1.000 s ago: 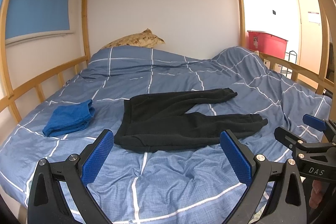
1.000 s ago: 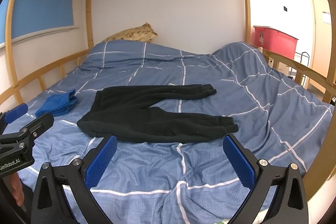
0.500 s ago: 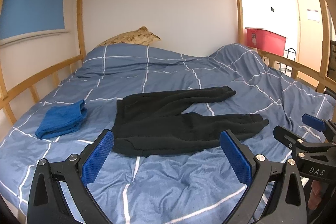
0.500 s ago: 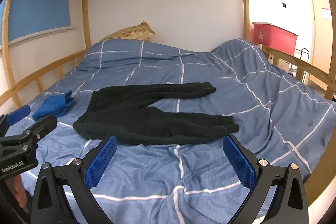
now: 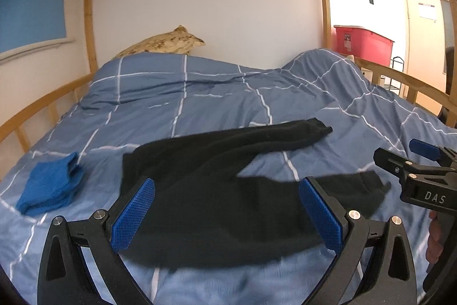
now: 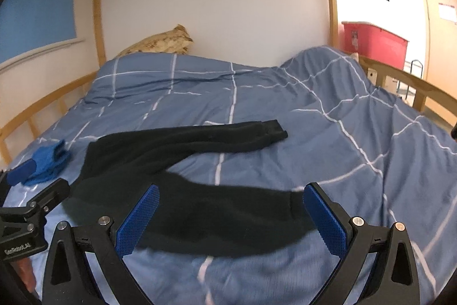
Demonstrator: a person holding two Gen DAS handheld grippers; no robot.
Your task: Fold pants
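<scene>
Black pants lie flat on the blue checked duvet, waistband to the left, two legs spread to the right. They also show in the right wrist view. My left gripper is open and empty, low over the near part of the pants by the waist and near leg. My right gripper is open and empty, low over the near leg. The right gripper shows at the right edge of the left wrist view. The left gripper shows at the left edge of the right wrist view.
A folded blue cloth lies on the duvet left of the pants. A patterned pillow rests at the far wall. Wooden bed rails run along both sides, slats overhead. A red bin stands beyond the right rail.
Both grippers have moved forward and down toward the pants, which now fill the space between the fingers. The jaws stay open. The pants have not moved.
</scene>
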